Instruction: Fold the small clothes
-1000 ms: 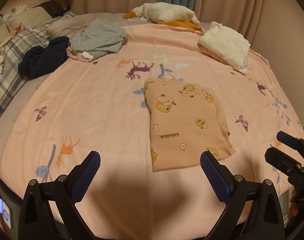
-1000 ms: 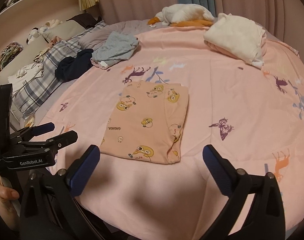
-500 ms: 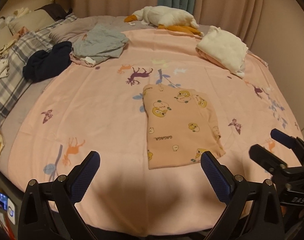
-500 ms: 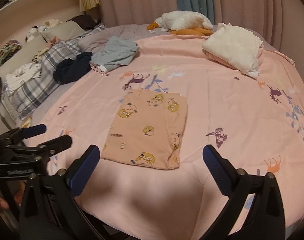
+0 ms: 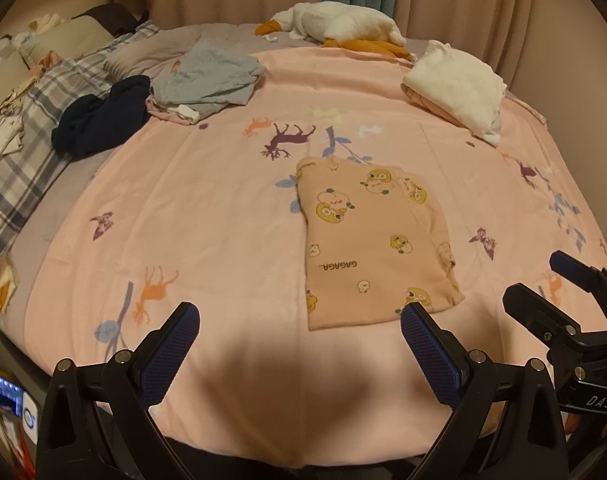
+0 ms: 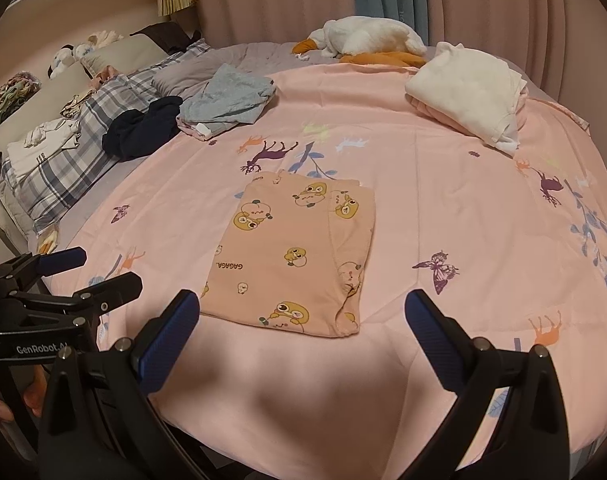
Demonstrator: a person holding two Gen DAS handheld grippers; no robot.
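With both my grippers (image 5: pixel 299 340) (image 6: pixel 303 328) spread empty, grabbing the folded peach duck-print garment (image 5: pixel 367 240) at twelve o'clock carelessly could undo its layers.

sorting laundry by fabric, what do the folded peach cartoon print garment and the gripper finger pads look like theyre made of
Folded peach garment: looks like soft matte cotton knit; it lies limp and flat with stitched seams, though the fibre can't be confirmed. Gripper finger pads: apparently blue rubber or textured plastic, with a fine grid pattern, on black rigid frames.
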